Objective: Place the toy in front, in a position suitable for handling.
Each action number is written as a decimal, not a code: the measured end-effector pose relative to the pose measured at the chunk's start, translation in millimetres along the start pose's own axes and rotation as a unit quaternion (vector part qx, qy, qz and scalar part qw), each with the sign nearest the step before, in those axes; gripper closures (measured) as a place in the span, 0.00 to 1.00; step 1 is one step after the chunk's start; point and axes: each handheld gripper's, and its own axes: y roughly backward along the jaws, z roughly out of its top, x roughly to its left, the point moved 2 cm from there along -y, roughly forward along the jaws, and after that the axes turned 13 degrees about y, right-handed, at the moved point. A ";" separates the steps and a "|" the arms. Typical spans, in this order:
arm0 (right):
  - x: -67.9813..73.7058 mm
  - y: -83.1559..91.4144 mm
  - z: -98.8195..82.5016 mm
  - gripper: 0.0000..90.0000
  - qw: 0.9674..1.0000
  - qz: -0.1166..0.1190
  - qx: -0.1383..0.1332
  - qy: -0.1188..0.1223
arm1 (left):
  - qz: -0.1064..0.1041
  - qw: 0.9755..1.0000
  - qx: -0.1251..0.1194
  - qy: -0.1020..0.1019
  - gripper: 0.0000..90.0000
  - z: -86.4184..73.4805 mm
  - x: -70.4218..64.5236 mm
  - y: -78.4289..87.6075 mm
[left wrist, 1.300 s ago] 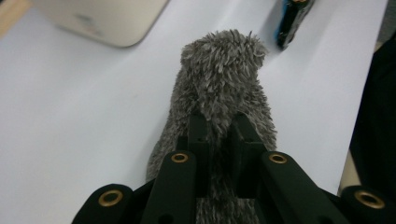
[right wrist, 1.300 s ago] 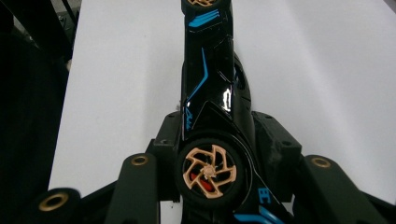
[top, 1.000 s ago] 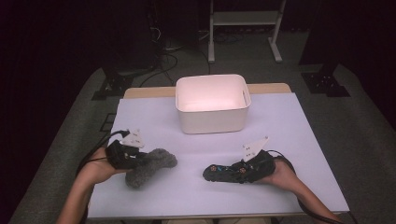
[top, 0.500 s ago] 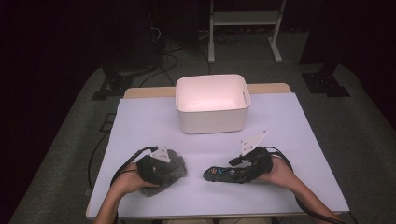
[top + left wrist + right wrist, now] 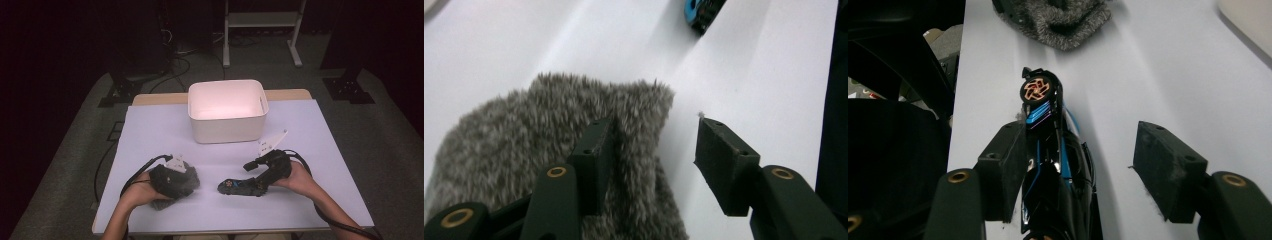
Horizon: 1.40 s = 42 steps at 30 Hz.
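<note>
At the lower left of the high view the left tool [image 5: 186, 176] sits low over a grey furry cloth [image 5: 559, 145] on the desk [image 5: 320, 130], its jaws just opening, one pad sunk in the pile, nothing pinched. The cloth looks soft, light and floppy, so a bunched fold near its edge seems the best hold. At the lower middle the right tool [image 5: 1075, 165] stands open around a black toy car [image 5: 1048, 150], which looks rigid and slippery, best clamped across its narrow body.

Grey furry cloth [image 5: 186, 181] mostly hidden under left gripper [image 5: 172, 176], black toy car [image 5: 1055, 165] cut off below, perhaps its rear
</note>
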 end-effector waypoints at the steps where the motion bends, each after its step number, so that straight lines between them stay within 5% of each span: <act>1: -0.8 -0.1 0.0 0.41 1.000 0.002 0.000 -0.002 | 0.000 1.000 -0.001 0.000 0.53 1.8 -0.5 0.2; 9: -3.5 -3.2 -5.6 0.42 1.000 0.008 -0.005 -0.016 | -0.006 1.000 -0.008 -0.003 0.49 8.3 -4.0 -3.6; 20: 1.8 -6.7 -11.3 0.44 0.998 0.048 -0.017 -0.039 | -0.013 1.000 -0.006 -0.002 0.48 6.3 -5.9 -8.2; 42: 40.8 -25.2 -22.2 0.37 0.999 0.030 0.007 0.011 | -0.016 1.000 -0.009 0.004 0.47 -0.3 -6.8 -8.7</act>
